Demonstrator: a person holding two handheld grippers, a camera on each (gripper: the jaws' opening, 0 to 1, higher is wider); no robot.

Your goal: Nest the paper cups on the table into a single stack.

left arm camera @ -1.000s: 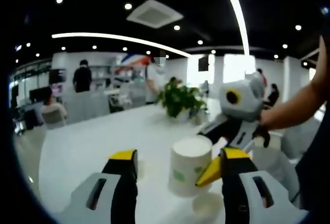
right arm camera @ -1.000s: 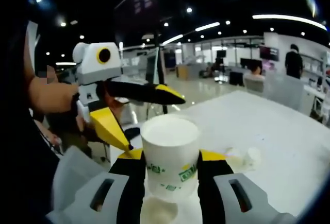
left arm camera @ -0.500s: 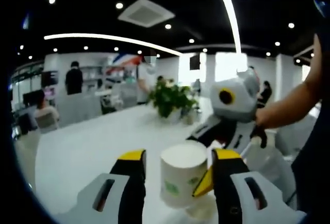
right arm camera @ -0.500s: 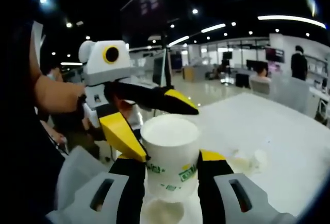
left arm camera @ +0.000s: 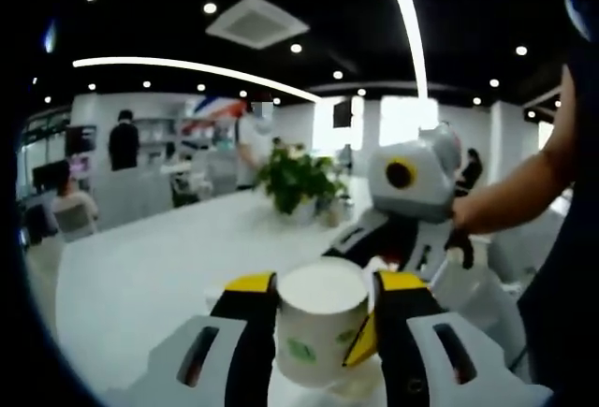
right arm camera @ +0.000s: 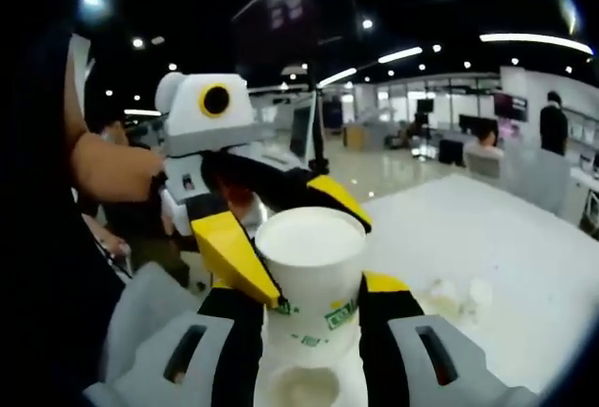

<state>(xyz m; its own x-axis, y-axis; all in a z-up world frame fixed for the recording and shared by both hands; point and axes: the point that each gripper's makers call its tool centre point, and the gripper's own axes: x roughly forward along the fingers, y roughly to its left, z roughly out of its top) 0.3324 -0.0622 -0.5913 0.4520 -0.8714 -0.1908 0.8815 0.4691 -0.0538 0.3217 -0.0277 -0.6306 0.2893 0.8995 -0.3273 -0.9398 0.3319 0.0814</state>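
A white paper cup [left arm camera: 318,332] with green print stands upright between my left gripper's [left arm camera: 323,287] yellow-tipped jaws, which press on its sides. My right gripper [left arm camera: 367,267] reaches in from the right to the same cup. In the right gripper view the cup [right arm camera: 311,276] sits between my right gripper's [right arm camera: 314,293] jaws, shut on its lower half. The left gripper [right arm camera: 318,259] comes in from the left, its yellow fingers [right arm camera: 234,255] straddling the cup near the rim. A white round shape [right arm camera: 299,388] shows just under the cup; I cannot tell what it is.
The white table [left arm camera: 140,267] stretches away to the left. A potted plant [left arm camera: 299,178] stands at its far end. Small white objects [right arm camera: 454,295] lie on the table [right arm camera: 524,267]. A person's arm [left arm camera: 510,201] holds the right gripper. People stand in the background.
My left gripper's jaws have drawn in from wide apart to the cup's sides. The right gripper has kept its hold on the cup.
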